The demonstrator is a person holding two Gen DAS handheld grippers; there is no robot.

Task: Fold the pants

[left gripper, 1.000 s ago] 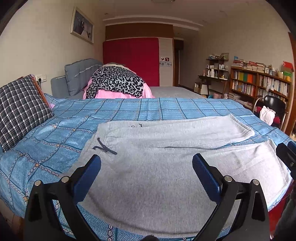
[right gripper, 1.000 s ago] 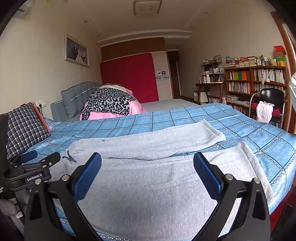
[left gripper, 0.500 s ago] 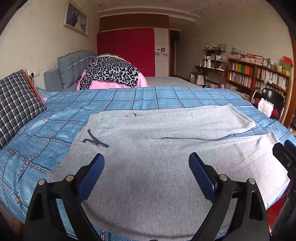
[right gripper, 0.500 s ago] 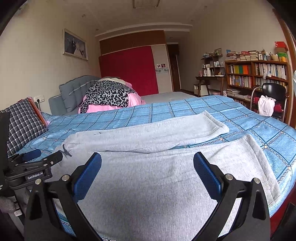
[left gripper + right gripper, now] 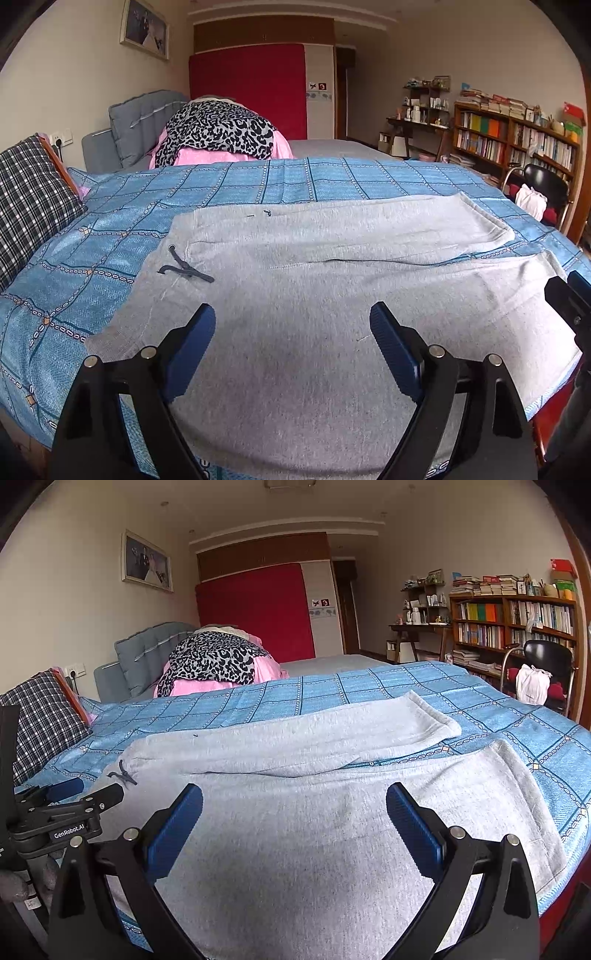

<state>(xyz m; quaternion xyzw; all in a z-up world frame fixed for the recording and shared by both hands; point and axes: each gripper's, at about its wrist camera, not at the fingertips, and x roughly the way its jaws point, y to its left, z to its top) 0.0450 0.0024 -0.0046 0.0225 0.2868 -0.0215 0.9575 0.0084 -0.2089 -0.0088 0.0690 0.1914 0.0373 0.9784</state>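
Both tools gape wide — left tool [image 5: 292,321] just narrowing, right tool [image 5: 294,803] — empty above grey pants [image 5: 314,295].

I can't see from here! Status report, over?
Left gripper open, jaws just been closing, nothing between them. Right gripper open, empty. Grey pants flat on bed, unfolded. Nothing in the way.

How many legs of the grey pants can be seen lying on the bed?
2. The far leg lies across the blue bedspread, its cuff toward the bookshelf side. The near leg lies in front of it, along the bed's near edge, partly hidden by the right gripper.
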